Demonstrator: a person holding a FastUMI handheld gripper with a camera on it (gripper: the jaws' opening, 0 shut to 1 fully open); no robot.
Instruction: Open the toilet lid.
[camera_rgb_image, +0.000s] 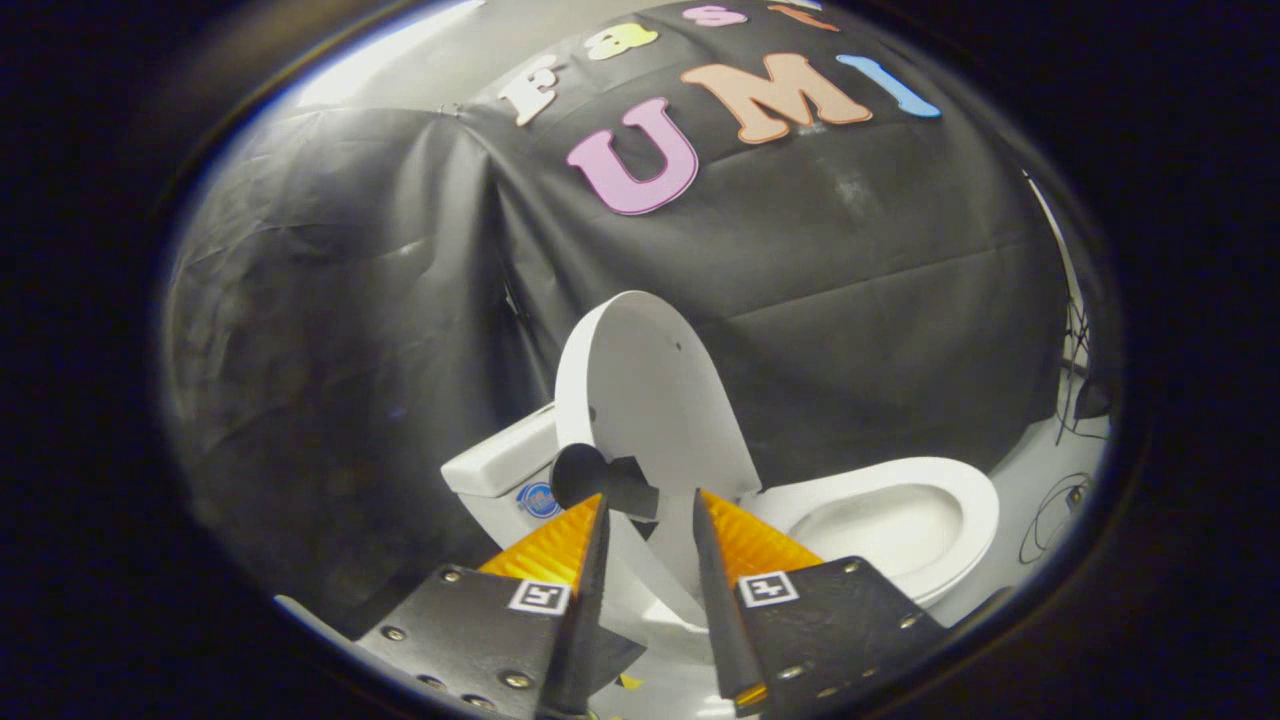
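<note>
A white toilet stands against the black cloth wall. Its lid (650, 390) is raised, standing nearly upright over the tank (497, 462). The seat ring (965, 495) and the open bowl (880, 525) lie to the right of the lid. A black round knob (583, 473) with a dark block sticks out at the lid's lower left. My gripper (650, 495) is open just in front of the lid's lower part, its fingertips (598, 503) apart. White lid surface shows in the gap, and I see neither finger pressing on it.
The black cloth wall (850, 300) hangs close behind and around the toilet. Thin cables (1058, 505) lie on the pale floor (1030, 470) to the right of the bowl. A blue round sticker (538, 498) marks the tank's front.
</note>
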